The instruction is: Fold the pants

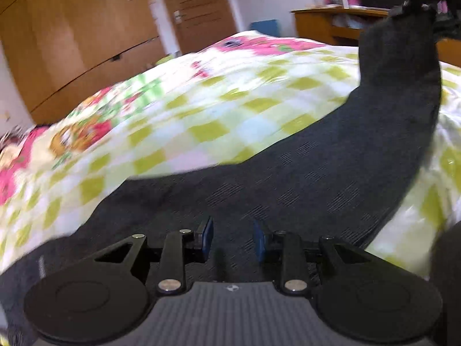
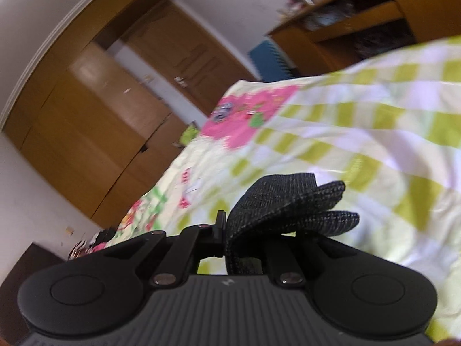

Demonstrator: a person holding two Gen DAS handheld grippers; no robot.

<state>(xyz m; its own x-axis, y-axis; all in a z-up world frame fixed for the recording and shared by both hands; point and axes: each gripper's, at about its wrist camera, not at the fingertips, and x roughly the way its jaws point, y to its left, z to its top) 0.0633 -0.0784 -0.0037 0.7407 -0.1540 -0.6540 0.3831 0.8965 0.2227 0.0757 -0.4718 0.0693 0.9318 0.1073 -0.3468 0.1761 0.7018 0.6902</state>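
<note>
Dark grey pants [image 1: 288, 173] lie across a bed with a green-checked floral cover [image 1: 201, 109]. My left gripper [image 1: 232, 239] hovers low over the wide part of the pants, its blue pads [image 1: 208, 230] apart and pressing on nothing. One end of the pants rises as a strip to the upper right, where my right gripper [image 1: 417, 8] holds it up. In the right wrist view the right gripper [image 2: 230, 230] is shut on a bunched fold of the pants [image 2: 288, 201], raised above the bed cover [image 2: 345, 132].
A wooden wardrobe [image 1: 72, 43] and a door [image 1: 201, 8] stand beyond the bed on the left. A wooden desk [image 1: 325, 23] with clutter stands at the back right, with a blue object [image 1: 263, 26] beside it. Both views are blurred.
</note>
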